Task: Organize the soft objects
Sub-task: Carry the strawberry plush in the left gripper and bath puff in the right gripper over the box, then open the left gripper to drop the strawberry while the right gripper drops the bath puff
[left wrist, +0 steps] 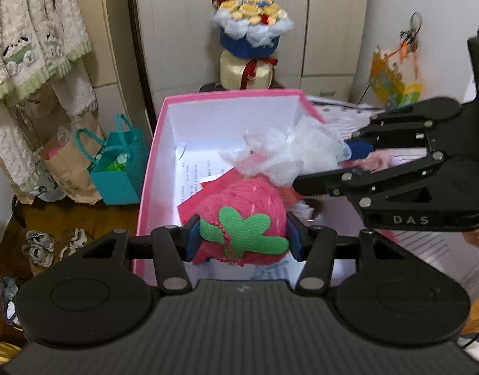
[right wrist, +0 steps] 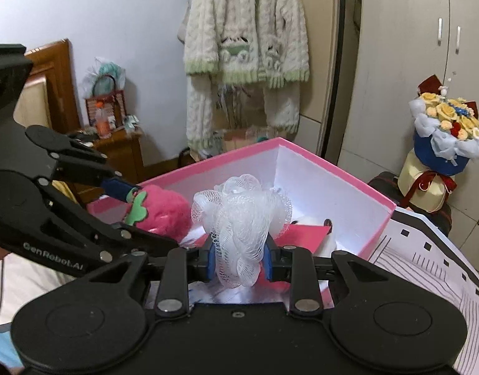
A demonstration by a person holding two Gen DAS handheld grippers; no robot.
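Left gripper (left wrist: 243, 240) clenching fuzzy pink strawberry plush (left wrist: 239, 215) — right gripper (right wrist: 239, 261) clenching white mesh pouf (right wrist: 241, 218).

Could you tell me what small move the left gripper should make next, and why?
Probably lower and open. The left gripper is shut on the pink strawberry plush, held over the open pink box, while the right gripper holds the white mesh pouf beside it.

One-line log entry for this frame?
left gripper: shut on pink strawberry plush | right gripper: shut on white mesh pouf | both over pink box
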